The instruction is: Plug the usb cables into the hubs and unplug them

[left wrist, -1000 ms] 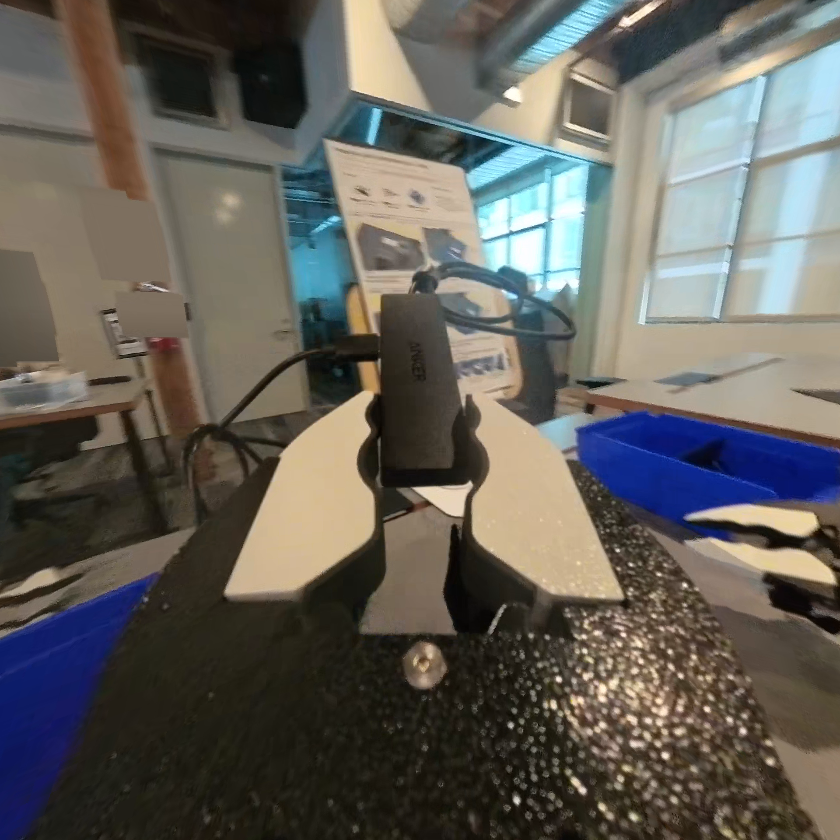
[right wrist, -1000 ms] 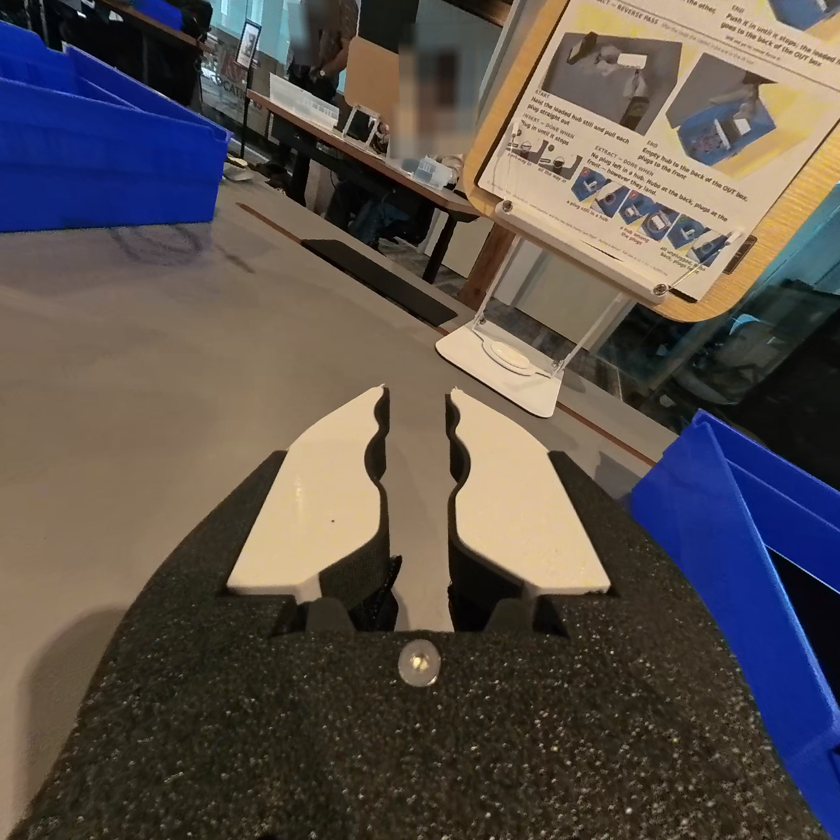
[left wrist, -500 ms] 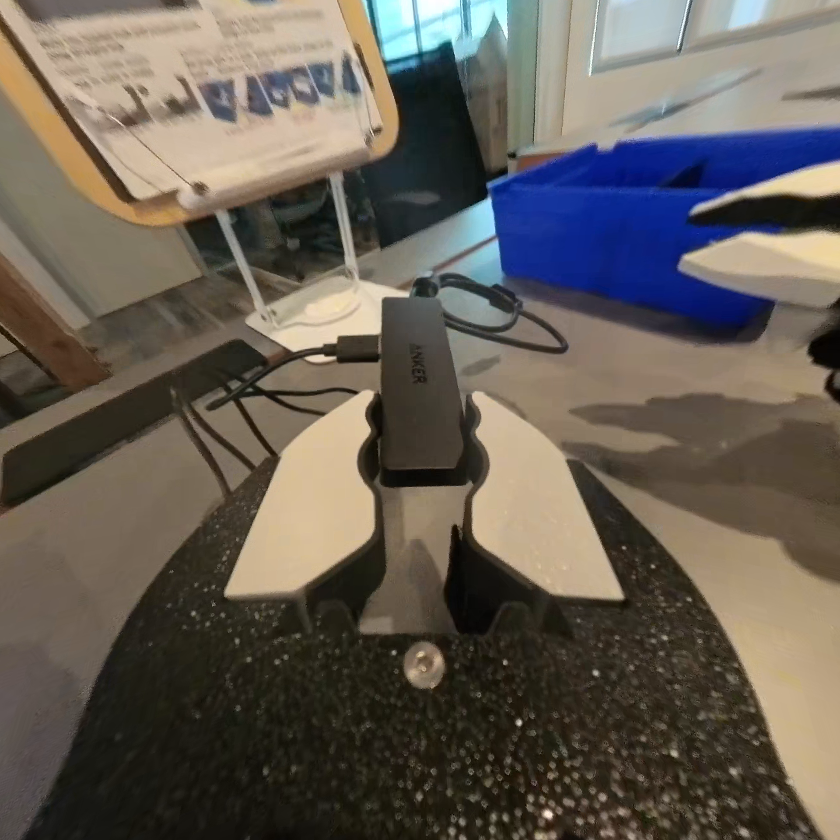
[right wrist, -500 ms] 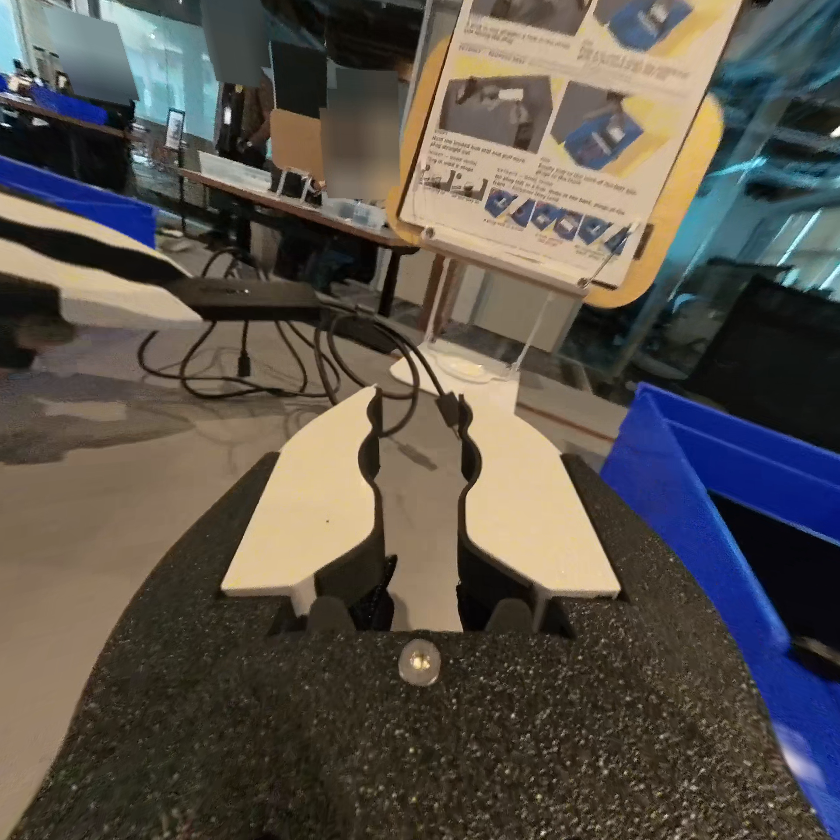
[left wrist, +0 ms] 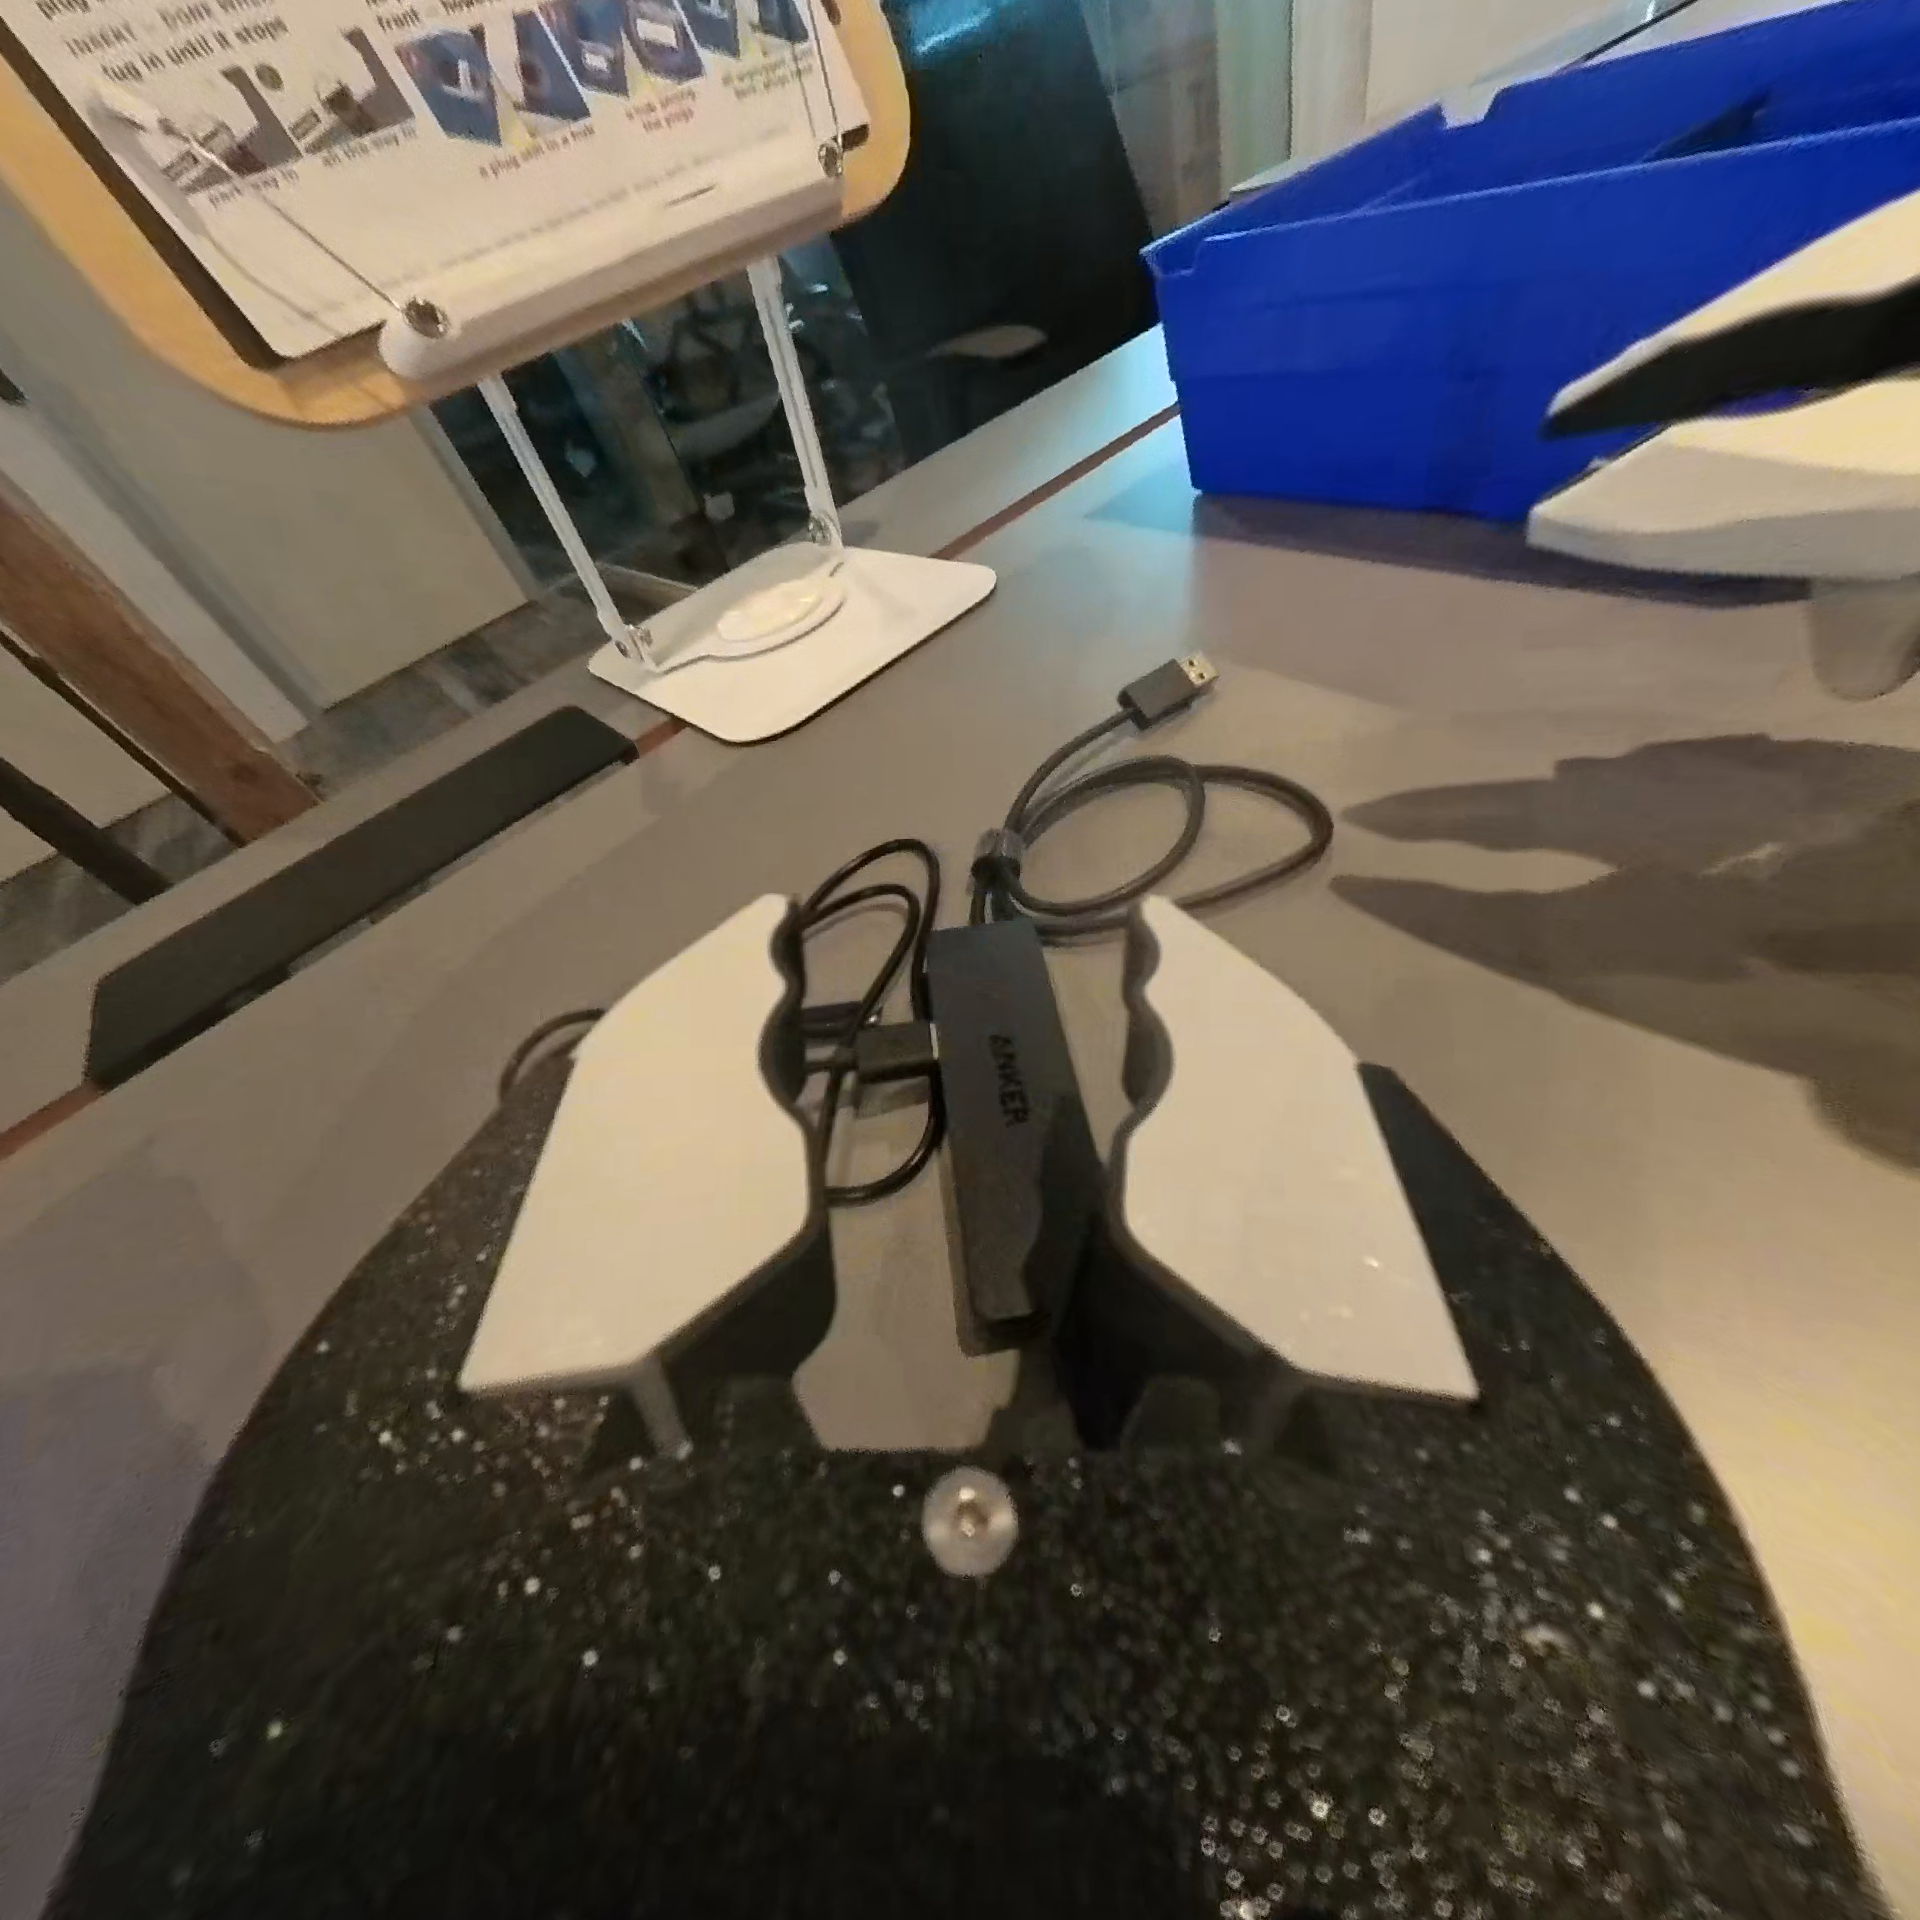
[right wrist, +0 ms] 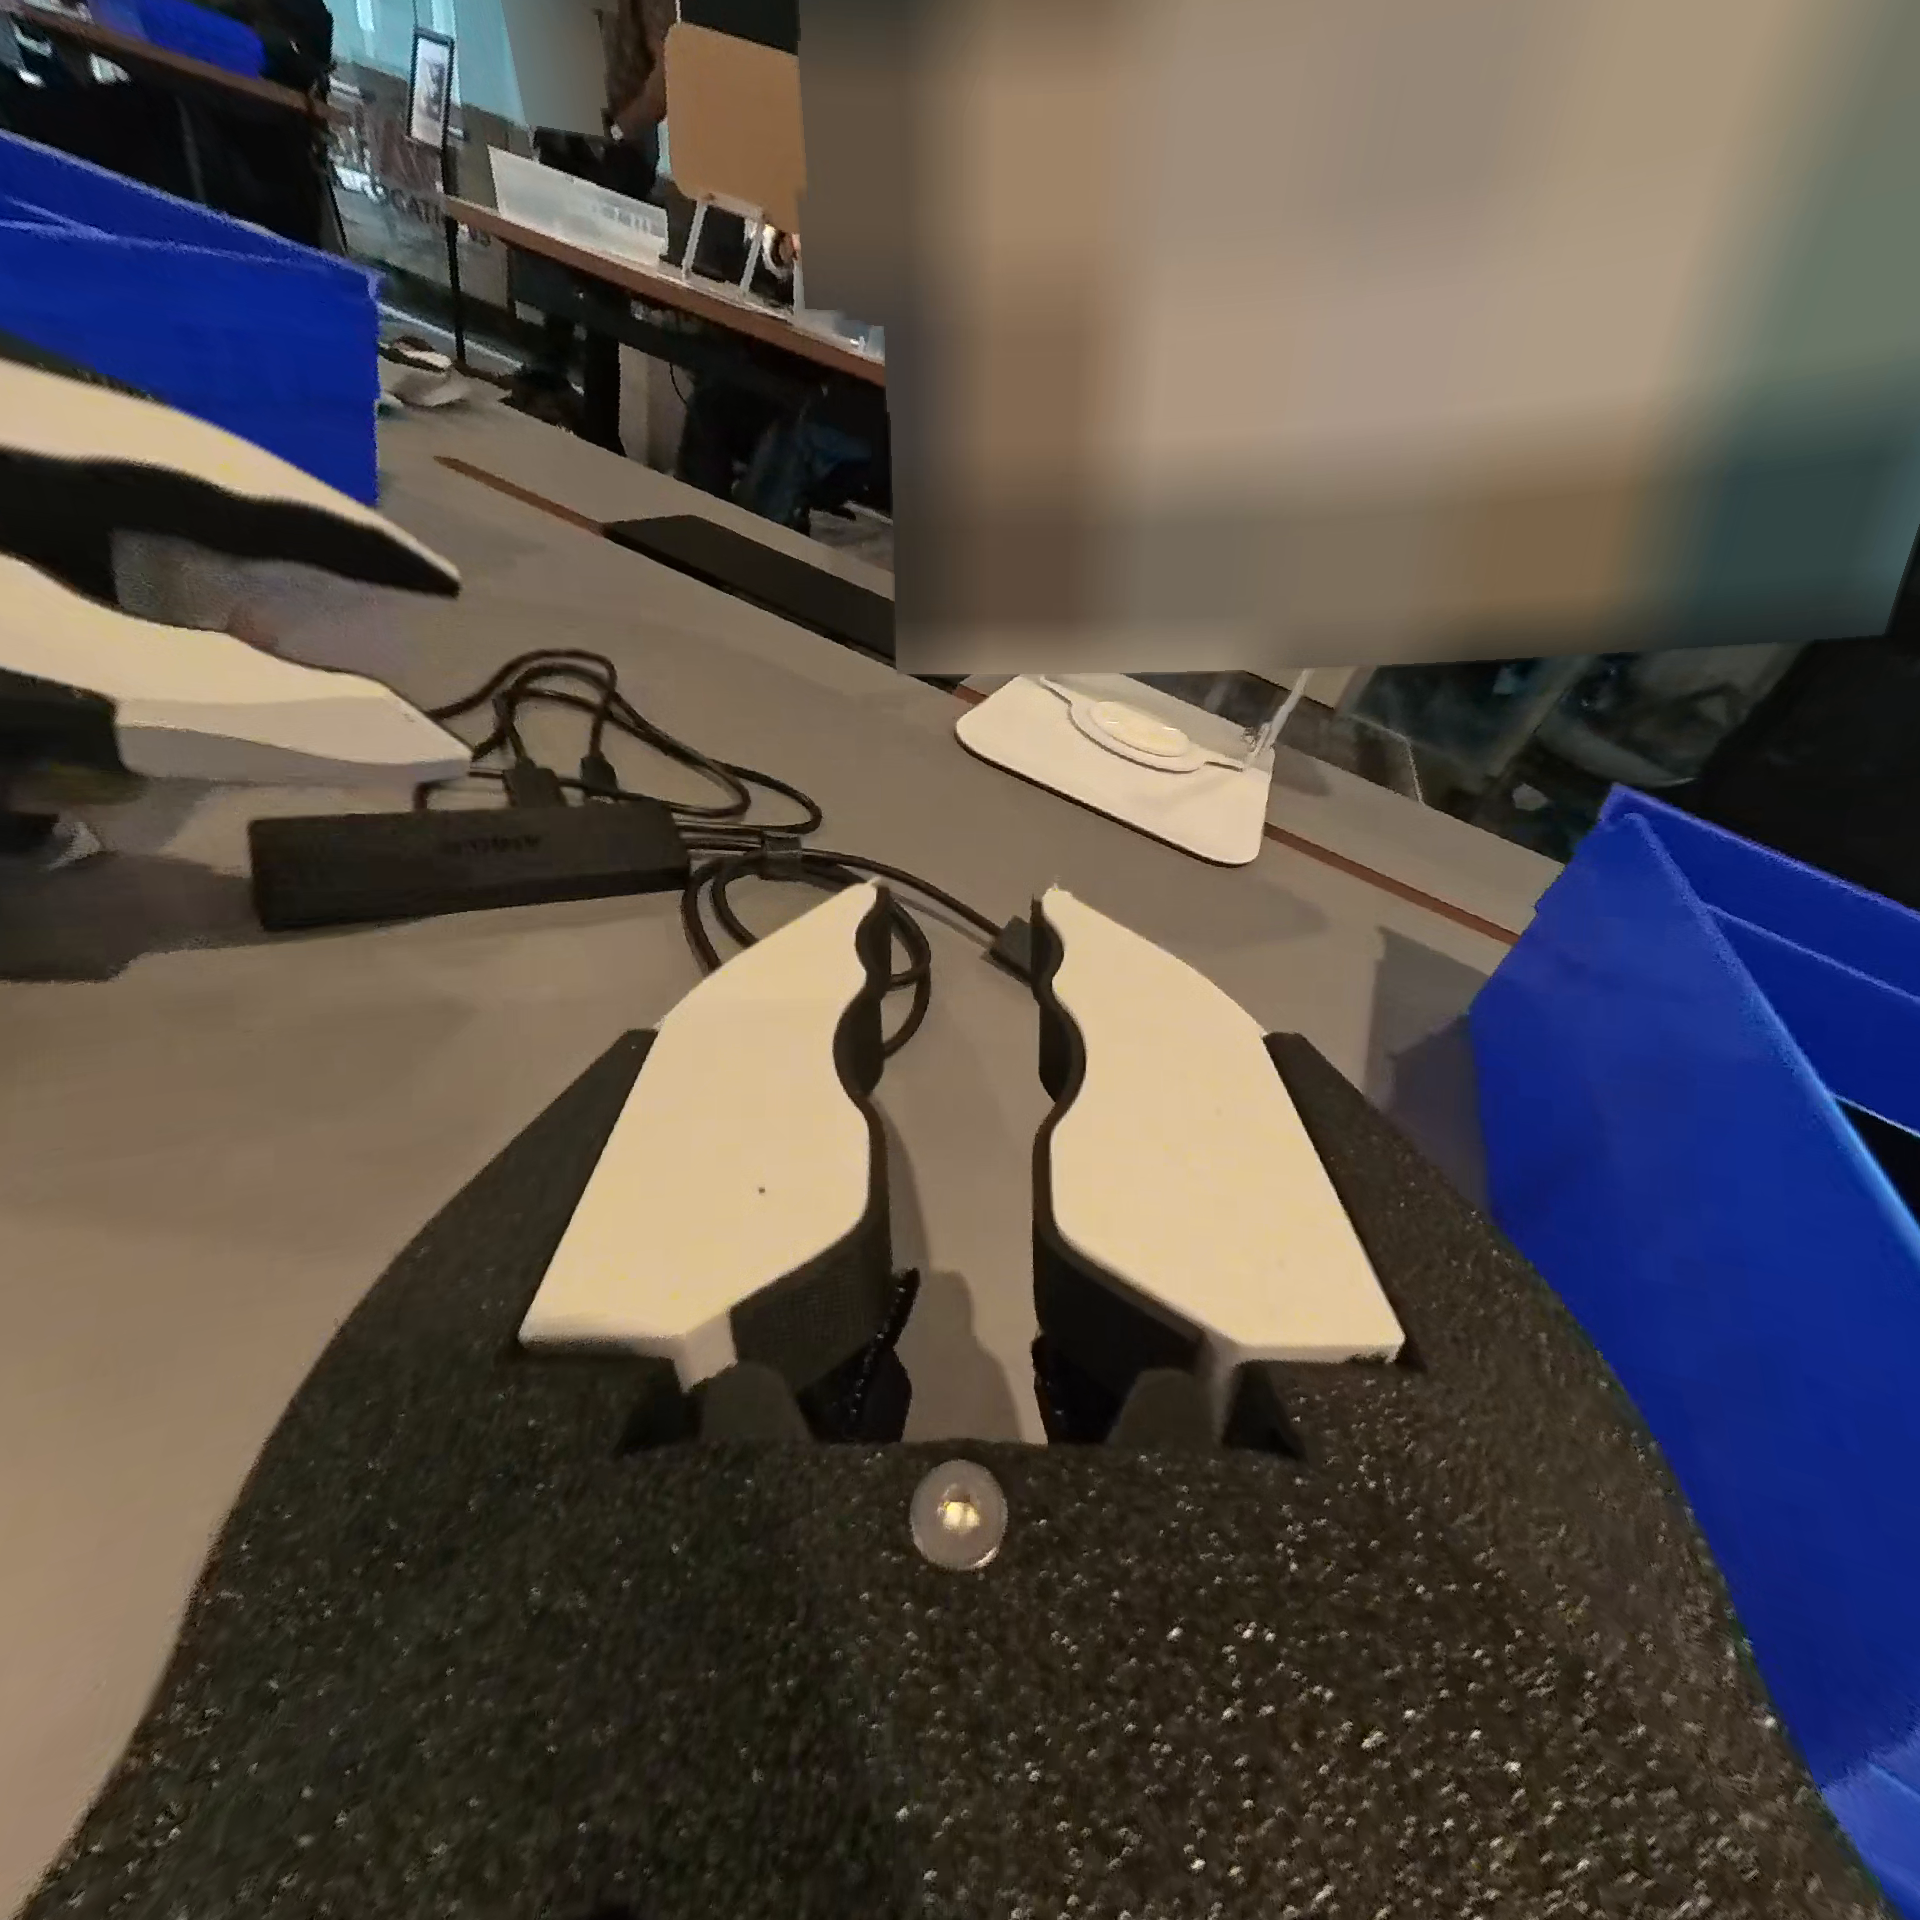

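Note:
A black USB hub (left wrist: 997,1101) lies on the grey table (left wrist: 416,1039) between the fingers of my left gripper (left wrist: 961,914). The jaws stand wide open, with a gap between each pad and the hub. A black plug (left wrist: 894,1049) sits in the hub's side. The hub's own cable loops forward and ends in a free USB plug (left wrist: 1169,696). In the right wrist view the hub (right wrist: 468,862) lies left of my right gripper (right wrist: 961,894), which is open and empty. The free plug (right wrist: 1013,940) lies just beyond its right fingertip. The left gripper (right wrist: 436,665) hovers over the hub's end.
A blue bin (right wrist: 1714,1143) stands close on the right, and another (right wrist: 187,343) at the far left. An instruction board on a white stand base (left wrist: 790,634) stands at the table's far edge, next to a black strip (left wrist: 364,862). The right gripper (left wrist: 1558,473) shows at the right edge.
My left gripper brought the hub down from the air onto the table and opened, letting it go. My right gripper moved in over the hub's cable and stays open.

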`<control>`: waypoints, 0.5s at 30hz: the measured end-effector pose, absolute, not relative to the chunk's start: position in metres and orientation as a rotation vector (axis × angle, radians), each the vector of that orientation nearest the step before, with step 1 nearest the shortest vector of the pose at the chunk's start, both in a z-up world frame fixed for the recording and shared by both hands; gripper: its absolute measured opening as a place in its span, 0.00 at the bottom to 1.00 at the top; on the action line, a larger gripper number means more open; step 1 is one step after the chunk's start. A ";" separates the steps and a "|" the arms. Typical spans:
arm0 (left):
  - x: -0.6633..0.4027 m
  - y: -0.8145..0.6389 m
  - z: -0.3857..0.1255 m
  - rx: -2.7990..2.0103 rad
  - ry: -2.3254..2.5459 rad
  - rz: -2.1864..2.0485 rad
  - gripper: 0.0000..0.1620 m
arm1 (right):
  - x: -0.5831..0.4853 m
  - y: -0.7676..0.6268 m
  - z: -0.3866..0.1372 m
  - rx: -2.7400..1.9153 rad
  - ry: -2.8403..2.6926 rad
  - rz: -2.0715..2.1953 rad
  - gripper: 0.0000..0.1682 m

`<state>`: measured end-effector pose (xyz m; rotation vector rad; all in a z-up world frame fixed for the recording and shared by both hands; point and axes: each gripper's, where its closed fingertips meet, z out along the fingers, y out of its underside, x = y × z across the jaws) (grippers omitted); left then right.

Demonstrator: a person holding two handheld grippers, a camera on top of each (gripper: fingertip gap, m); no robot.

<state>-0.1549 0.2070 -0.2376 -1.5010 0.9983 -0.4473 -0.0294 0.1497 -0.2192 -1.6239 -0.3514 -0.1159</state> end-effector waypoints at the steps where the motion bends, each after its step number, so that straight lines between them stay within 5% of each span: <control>1: -0.156 0.207 -0.235 -1.490 0.989 -0.450 0.39 | -0.030 0.150 -0.220 -1.624 -0.360 -0.122 0.14; 5: -0.165 0.215 -0.225 -1.468 0.911 -0.460 0.42 | -0.035 0.151 -0.222 -1.610 -0.404 -0.157 0.12; 15: -0.192 0.243 -0.234 -1.564 0.825 -0.345 0.29 | -0.040 0.152 -0.225 -1.608 -0.457 -0.195 0.11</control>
